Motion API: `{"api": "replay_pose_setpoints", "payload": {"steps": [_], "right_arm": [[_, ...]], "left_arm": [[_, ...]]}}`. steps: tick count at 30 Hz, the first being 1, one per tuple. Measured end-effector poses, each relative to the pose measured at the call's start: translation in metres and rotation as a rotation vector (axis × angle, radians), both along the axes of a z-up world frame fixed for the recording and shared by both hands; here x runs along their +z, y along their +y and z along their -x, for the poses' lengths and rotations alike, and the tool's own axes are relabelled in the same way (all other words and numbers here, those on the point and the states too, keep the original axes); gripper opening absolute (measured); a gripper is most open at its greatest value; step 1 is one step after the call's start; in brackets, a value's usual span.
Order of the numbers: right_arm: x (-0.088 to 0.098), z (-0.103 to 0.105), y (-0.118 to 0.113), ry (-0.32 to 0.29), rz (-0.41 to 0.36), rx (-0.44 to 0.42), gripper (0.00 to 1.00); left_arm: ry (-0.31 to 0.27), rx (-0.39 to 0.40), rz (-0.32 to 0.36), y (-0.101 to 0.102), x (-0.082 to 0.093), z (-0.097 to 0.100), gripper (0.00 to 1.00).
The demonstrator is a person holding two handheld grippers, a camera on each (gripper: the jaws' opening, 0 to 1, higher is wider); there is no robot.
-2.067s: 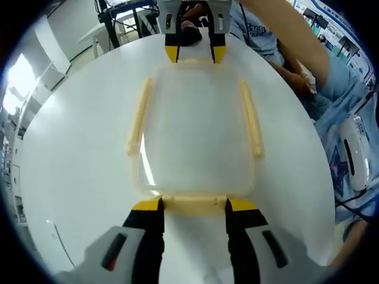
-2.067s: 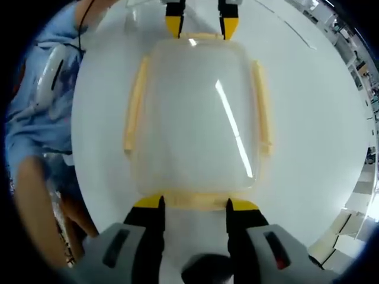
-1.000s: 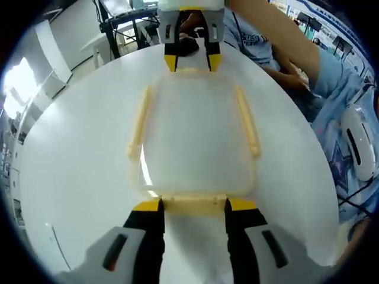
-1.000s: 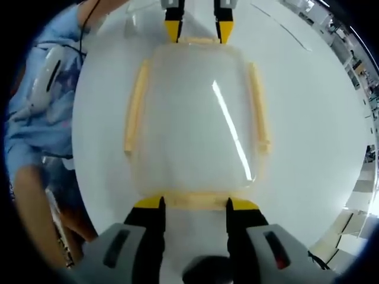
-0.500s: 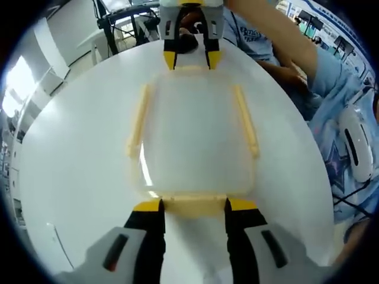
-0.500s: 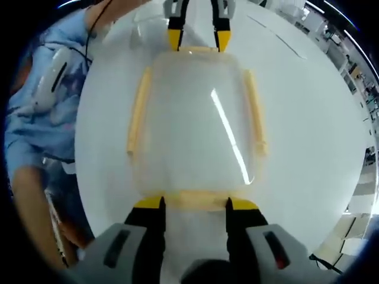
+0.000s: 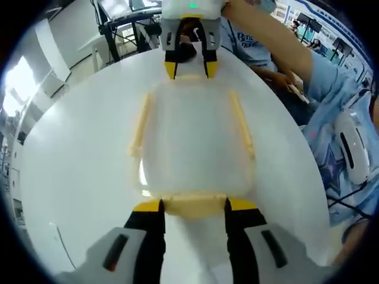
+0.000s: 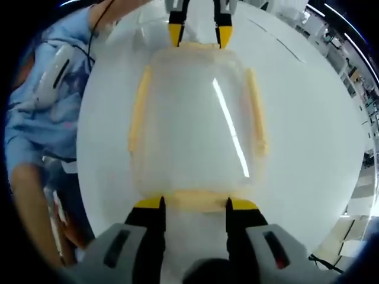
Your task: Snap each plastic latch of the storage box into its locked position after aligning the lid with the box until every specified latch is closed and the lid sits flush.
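Clear box (image 7: 192, 145), four yellow latches (one per side); two tools (image 7: 192, 207) (image 8: 193, 206) open, each straddling end latch.

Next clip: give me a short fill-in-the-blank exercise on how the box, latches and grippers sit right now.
1. The clear box rests on a round ____ table.
2. Its latches are ____ in colour.
3. The left gripper and right gripper sit at ____ ends of the box, each with its jaws either side of an end latch.
4. The tips of both grippers' jaws are ____.

Missing words: white; yellow; opposite; yellow
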State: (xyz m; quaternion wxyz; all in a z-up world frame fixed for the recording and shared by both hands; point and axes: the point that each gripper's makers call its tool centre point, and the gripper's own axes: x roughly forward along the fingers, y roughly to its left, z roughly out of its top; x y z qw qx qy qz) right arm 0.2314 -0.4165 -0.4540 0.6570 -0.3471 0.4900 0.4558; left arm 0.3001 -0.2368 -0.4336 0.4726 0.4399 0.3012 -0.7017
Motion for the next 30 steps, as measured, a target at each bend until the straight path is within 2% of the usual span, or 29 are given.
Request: {"api": "replay_pose_setpoints", "payload": {"steps": [7, 12, 15, 18, 23, 30], "right_arm": [[0.008, -0.001, 0.005, -0.022, -0.01, 0.005, 0.39], [0.024, -0.003, 0.016, -0.047, -0.023, 0.023, 0.39], [0.024, 0.006, 0.021, -0.072, -0.035, 0.038, 0.39], [0.032, 0.021, 0.029, -0.096, -0.056, 0.055, 0.39], [0.038, 0.027, 0.04, -0.113, -0.069, 0.081, 0.39], [0.047, 0.018, 0.059, -0.116, -0.082, 0.114, 0.39]], "left_arm": [[-0.003, 0.008, 0.032, 0.004, 0.012, 0.001, 0.39], [-0.014, 0.022, 0.045, 0.016, 0.025, 0.001, 0.39], [-0.026, 0.035, 0.058, 0.025, 0.034, -0.001, 0.39], [-0.037, 0.05, 0.067, 0.025, 0.034, -0.004, 0.39], [-0.038, 0.078, 0.077, 0.016, 0.029, -0.006, 0.39], [-0.039, 0.108, 0.089, 0.01, 0.025, -0.007, 0.39]]}}
